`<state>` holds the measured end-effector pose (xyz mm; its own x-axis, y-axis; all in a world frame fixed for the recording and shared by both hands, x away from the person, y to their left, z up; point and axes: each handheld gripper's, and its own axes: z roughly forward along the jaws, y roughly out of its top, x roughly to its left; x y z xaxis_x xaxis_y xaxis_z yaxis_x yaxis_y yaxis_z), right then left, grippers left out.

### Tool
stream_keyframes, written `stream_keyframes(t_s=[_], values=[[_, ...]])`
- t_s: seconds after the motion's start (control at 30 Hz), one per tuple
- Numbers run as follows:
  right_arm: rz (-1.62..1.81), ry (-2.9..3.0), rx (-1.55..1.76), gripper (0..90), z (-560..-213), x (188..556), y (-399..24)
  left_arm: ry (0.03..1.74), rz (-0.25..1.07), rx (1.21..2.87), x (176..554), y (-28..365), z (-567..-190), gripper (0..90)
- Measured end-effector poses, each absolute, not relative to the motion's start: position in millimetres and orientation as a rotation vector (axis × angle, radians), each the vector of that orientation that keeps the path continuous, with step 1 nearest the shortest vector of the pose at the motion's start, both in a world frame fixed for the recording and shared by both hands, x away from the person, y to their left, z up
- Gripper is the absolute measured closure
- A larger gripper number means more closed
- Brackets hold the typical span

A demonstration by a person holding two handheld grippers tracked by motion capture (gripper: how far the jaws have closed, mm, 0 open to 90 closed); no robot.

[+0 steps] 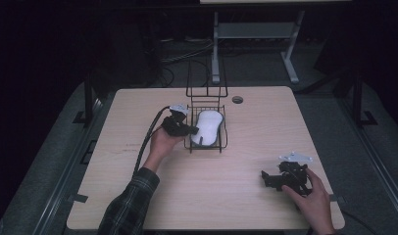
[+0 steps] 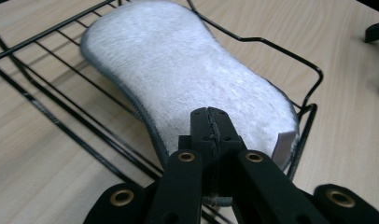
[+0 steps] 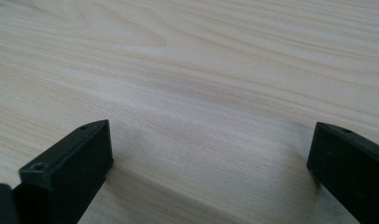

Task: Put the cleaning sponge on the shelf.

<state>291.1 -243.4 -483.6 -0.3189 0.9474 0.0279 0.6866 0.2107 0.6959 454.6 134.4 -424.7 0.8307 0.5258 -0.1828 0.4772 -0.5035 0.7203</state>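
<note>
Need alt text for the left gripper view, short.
The left gripper, jaws pressed together, sits at the near edge of a white hourglass-shaped sponge lying in a black wire basket on a light wooden table.

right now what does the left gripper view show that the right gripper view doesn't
The left gripper view alone shows the white fuzzy sponge lying in the black wire basket, with the left gripper at the sponge's near edge, its jaws pressed together; whether they pinch the sponge edge is unclear. The right gripper view alone shows the right gripper with its jaws spread wide over bare wood and nothing between them. Both share the light wooden table and a pair of black jaws rising from the bottom.
</note>
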Motion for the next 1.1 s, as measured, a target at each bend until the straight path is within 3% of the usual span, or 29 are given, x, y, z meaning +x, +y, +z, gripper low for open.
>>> stream_keyframes(t_s=[0.33, 0.97, 1.1], values=[[0.869, 2.085, 1.517, 0.0, -483.6, 291.1, -243.4, 0.719, 0.077, 2.17, 449.6, 135.2, -421.1, 89.5], [0.869, 2.085, 1.518, 0.0, -483.6, 291.0, -243.3, 0.76, 0.185, 2.169, 419.9, 168.4, -400.8, 37.1], [0.869, 2.086, 1.517, 0.0, -483.6, 291.1, -243.4, 0.775, 0.223, 2.17, 407.5, 178.5, -400.1, 30.6]])
